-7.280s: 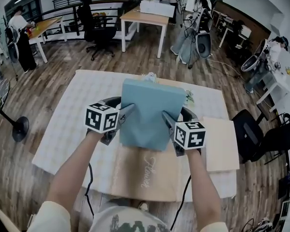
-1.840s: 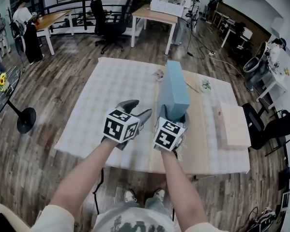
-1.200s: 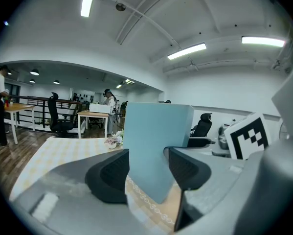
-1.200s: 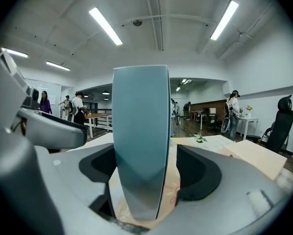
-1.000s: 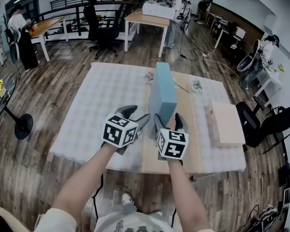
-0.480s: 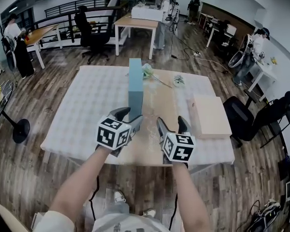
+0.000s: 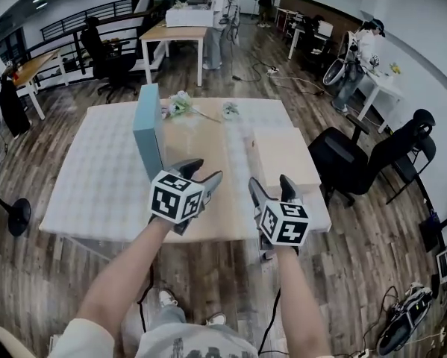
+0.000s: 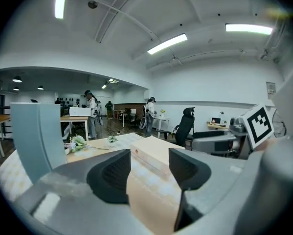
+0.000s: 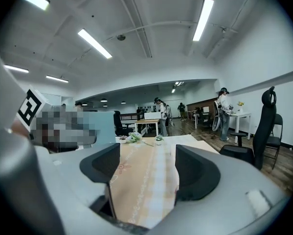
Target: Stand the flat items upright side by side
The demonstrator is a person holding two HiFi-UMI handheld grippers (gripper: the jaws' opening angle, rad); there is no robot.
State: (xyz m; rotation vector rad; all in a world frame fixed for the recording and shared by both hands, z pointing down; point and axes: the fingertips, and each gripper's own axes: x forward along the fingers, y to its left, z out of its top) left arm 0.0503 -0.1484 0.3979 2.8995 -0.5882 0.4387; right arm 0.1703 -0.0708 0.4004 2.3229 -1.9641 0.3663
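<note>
On the table, the upright box stands left, the flat box lies right, and the flowers lie behind, between them.

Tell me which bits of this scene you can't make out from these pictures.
- Head view: the small item beside the flowers is too small to identify.
- Left gripper view: the base of the blue box is hidden behind the body of the left gripper.
- Left gripper view: the red mark on the flat beige box is too small to read.
- Right gripper view: a mosaic patch covers the area left of the blue box.
</note>
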